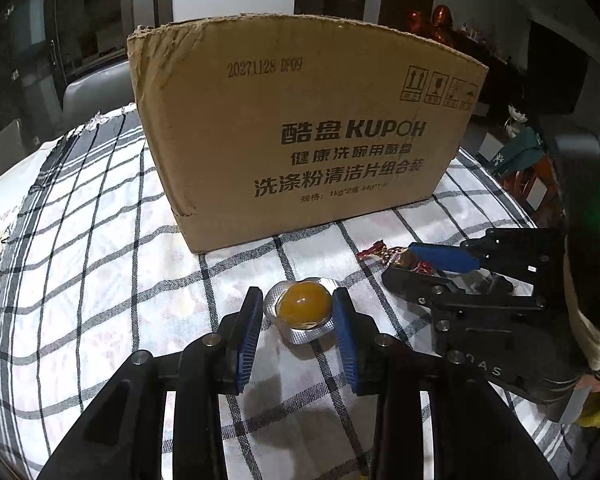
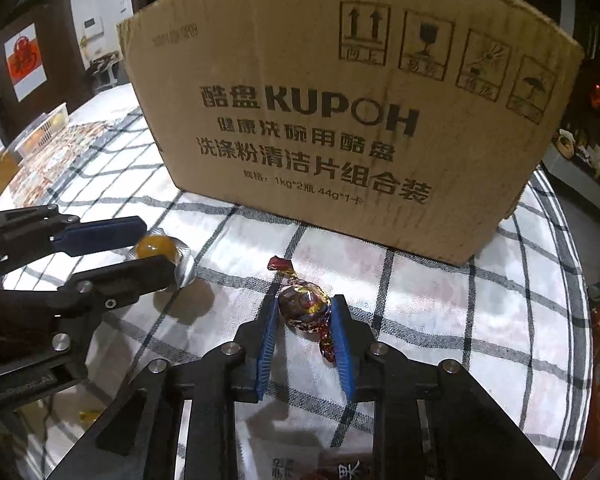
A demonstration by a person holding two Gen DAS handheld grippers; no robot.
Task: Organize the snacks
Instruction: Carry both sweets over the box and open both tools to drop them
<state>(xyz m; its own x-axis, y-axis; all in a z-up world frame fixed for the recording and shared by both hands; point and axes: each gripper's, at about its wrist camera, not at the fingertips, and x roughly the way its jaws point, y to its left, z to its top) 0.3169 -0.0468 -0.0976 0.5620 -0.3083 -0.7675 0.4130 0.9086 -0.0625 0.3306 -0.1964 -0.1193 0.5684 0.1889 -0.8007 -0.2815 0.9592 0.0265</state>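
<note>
An orange jelly cup with a silver foil rim [image 1: 303, 309] sits between the blue pads of my left gripper [image 1: 298, 306], which is shut on it just above the checked cloth; it also shows in the right wrist view [image 2: 156, 249]. My right gripper [image 2: 305, 313] is shut on a dark red foil-wrapped candy [image 2: 303, 305], also seen in the left wrist view [image 1: 404, 258]. A tall cardboard box [image 1: 300, 128] stands just behind both, also in the right wrist view [image 2: 340, 120]. The two grippers sit side by side, left gripper to the left [image 2: 140, 248].
The round table wears a black-and-white checked cloth [image 1: 100, 240]. A plastic basket [image 2: 48, 124] sits at the far left of the table. A printed packet [image 2: 340, 468] lies under my right gripper. The table edge curves at the right [image 2: 576, 320].
</note>
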